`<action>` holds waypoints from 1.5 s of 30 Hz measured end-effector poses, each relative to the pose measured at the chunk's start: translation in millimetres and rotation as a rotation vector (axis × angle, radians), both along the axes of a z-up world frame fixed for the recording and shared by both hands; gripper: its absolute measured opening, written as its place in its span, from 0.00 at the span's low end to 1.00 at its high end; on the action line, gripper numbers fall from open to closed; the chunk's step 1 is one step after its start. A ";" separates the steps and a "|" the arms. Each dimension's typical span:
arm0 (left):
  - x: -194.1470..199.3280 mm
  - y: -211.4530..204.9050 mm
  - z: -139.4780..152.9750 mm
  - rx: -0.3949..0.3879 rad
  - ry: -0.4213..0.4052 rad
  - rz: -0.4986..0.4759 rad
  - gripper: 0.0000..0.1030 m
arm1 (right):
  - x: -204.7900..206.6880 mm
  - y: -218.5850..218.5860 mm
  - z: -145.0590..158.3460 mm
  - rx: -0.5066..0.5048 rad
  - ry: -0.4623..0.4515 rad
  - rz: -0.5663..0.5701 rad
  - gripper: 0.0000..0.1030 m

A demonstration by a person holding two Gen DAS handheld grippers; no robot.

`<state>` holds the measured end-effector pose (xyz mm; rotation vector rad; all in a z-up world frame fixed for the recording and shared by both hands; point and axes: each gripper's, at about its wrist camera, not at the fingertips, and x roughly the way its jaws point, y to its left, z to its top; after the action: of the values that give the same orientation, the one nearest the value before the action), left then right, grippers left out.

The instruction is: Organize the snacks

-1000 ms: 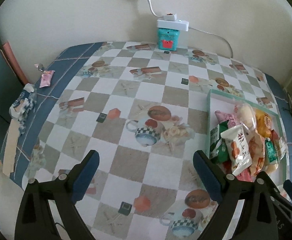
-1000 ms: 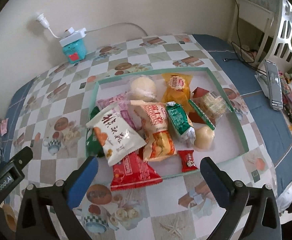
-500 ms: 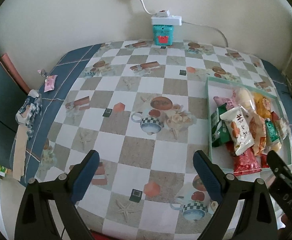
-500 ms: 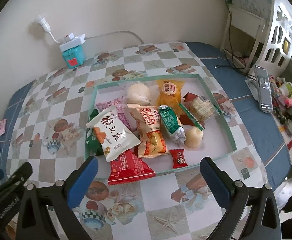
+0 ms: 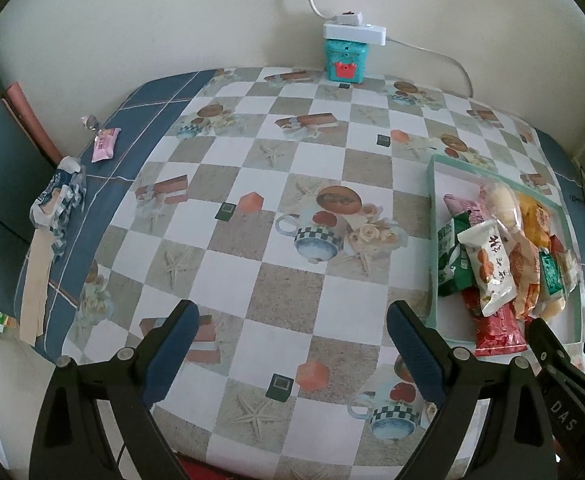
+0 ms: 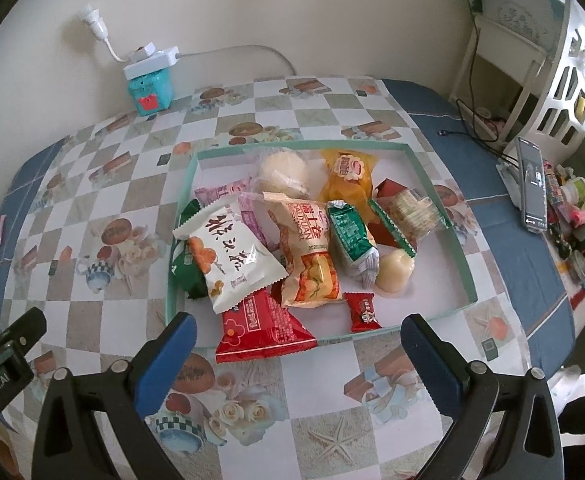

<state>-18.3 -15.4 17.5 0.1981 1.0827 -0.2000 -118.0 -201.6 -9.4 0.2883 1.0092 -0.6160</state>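
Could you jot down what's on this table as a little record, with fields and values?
surface: table with checkered cloth
tray: green-rimmed tray, holds a pile of wrapped snacks
top of pile: white packet
over near rim: red packet
stray snack: pink packet at the table's far left edge
by the wall: teal box with a power strip on top
left gripper: open, empty
right gripper: open, empty

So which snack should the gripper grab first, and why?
Probably the right gripper should dip toward the red packet. It is open and empty, and that packet hangs over the tray's near rim, closest to the fingers.
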 end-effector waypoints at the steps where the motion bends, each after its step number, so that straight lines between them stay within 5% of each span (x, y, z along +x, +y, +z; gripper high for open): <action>1: -0.1 -0.3 -0.1 0.002 -0.001 0.000 0.92 | 0.5 -0.1 -0.2 0.000 0.000 0.000 1.00; 45: -0.8 -0.2 -3.5 0.029 -0.005 -0.010 0.92 | 3.0 1.7 -2.4 0.001 0.020 0.015 1.00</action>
<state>-19.1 -15.7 14.0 0.2305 1.0798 -0.1927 -115.0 -199.8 -11.9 0.2759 1.0302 -0.6057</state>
